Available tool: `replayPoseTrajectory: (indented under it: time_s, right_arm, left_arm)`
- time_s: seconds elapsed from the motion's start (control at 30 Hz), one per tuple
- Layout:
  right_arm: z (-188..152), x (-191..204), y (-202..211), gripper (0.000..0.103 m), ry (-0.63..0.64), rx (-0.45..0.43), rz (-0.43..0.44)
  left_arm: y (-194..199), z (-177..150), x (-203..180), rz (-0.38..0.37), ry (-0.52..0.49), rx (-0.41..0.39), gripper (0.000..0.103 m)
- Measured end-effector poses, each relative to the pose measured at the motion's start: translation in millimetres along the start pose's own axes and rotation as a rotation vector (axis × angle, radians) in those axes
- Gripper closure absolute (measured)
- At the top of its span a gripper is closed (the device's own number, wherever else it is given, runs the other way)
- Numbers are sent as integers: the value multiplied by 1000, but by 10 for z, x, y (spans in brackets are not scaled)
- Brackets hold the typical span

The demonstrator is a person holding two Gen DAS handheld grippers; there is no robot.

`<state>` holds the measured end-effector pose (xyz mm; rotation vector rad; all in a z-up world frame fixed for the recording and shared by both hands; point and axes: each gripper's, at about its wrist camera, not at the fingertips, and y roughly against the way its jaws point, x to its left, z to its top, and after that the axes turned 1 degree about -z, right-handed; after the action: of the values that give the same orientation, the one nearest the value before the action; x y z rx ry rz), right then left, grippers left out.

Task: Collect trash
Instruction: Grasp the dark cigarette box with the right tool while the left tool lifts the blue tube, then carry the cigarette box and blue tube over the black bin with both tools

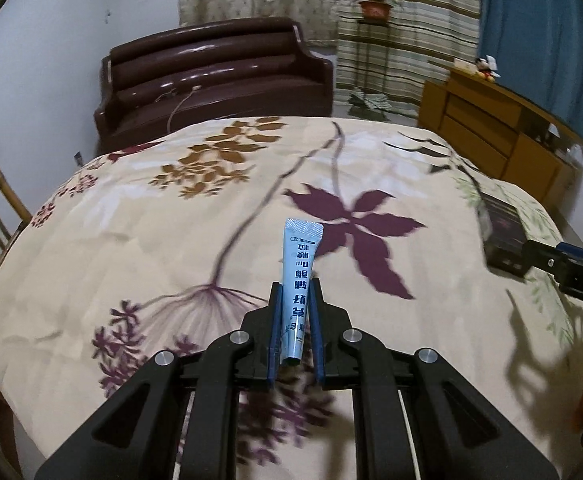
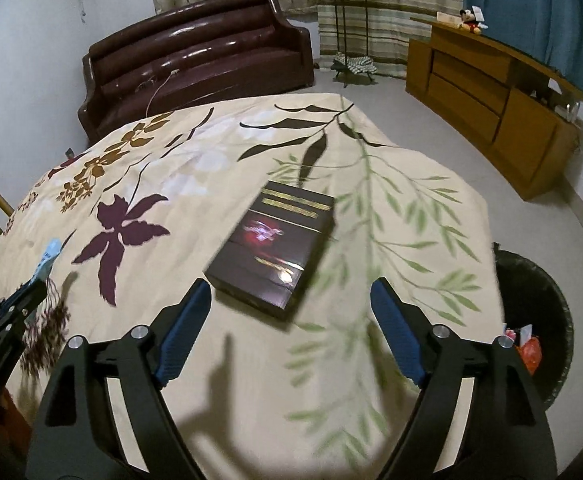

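Blue tube clamped upright in the left gripper.
Right gripper spread apart near a dark box, probably above the tablecloth.

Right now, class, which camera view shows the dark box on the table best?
The right wrist view: the dark box lies whole and central on the tablecloth, ahead of the open right gripper. The left wrist view shows only a blurred part of it at the right edge.
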<state>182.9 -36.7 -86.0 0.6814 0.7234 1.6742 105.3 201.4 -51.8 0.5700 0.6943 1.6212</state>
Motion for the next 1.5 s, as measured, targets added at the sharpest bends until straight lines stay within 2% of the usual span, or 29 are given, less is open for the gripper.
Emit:
replayPoseTrajectory:
  time_s: [0.23, 0.47, 0.7, 1.07, 1.5]
  right_arm:
    - [153, 155, -312, 23, -32, 51, -46]
    - [148, 157, -473, 24, -25, 82, -102]
    - [83, 60, -417, 48, -5, 59, -116]
    - [-26, 19, -260, 48, 26, 41, -75]
    - [-229, -167, 142, 48, 36, -12, -76]
  left_arm:
    - [-79, 36, 203, 10, 27, -1, 89]
    - [-119, 35, 253, -1, 36, 6, 89]
    - [-177, 24, 201, -25, 35, 14, 89]
    - [-143, -19, 56, -38, 31, 20, 89]
    - [35, -92, -380, -98, 4, 15, 89]
